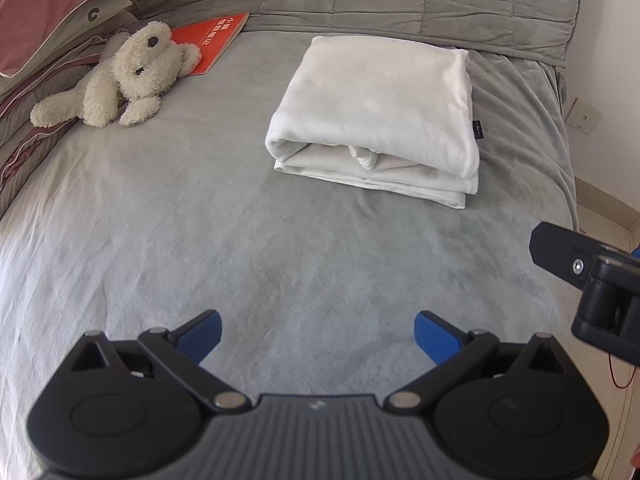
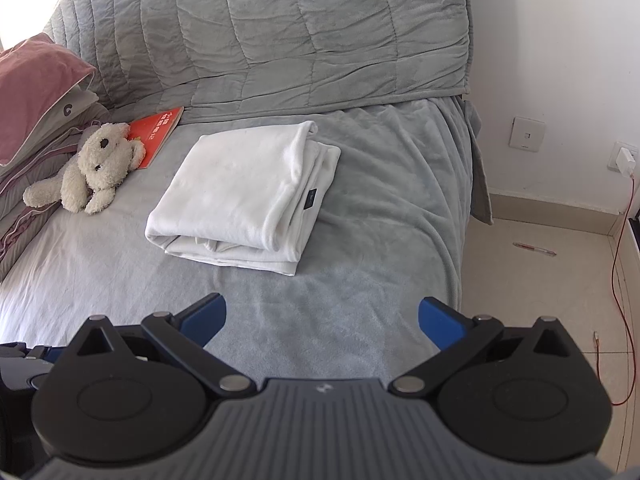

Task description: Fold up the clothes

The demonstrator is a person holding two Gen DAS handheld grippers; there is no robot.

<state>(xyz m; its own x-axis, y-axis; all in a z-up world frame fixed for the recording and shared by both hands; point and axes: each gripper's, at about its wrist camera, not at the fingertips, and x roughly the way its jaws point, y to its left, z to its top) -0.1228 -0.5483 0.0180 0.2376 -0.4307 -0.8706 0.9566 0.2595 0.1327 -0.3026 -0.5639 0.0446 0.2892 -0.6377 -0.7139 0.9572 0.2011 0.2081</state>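
A white garment (image 1: pixel 376 112) lies folded into a thick rectangle on the grey bed sheet (image 1: pixel 200 220), its layered edges facing me. The right wrist view shows the same folded garment (image 2: pixel 244 192) with a small dark label on its right edge. My left gripper (image 1: pixel 318 330) hovers over bare sheet well short of the garment, blue-padded fingers spread wide with nothing between them. My right gripper (image 2: pixel 322 316) is likewise open and empty near the bed's front right corner. Part of the right gripper's black body (image 1: pixel 592 276) shows at the right edge of the left wrist view.
A cream plush bear (image 1: pixel 128 76) and a red book (image 1: pixel 212 40) lie at the back left beside stacked pillows (image 1: pixel 48 12). A grey quilt (image 2: pixel 280 32) is bunched along the back. Right of the bed are tiled floor (image 2: pixel 540 280), a pen (image 2: pixel 534 249) and a red cable (image 2: pixel 624 280).
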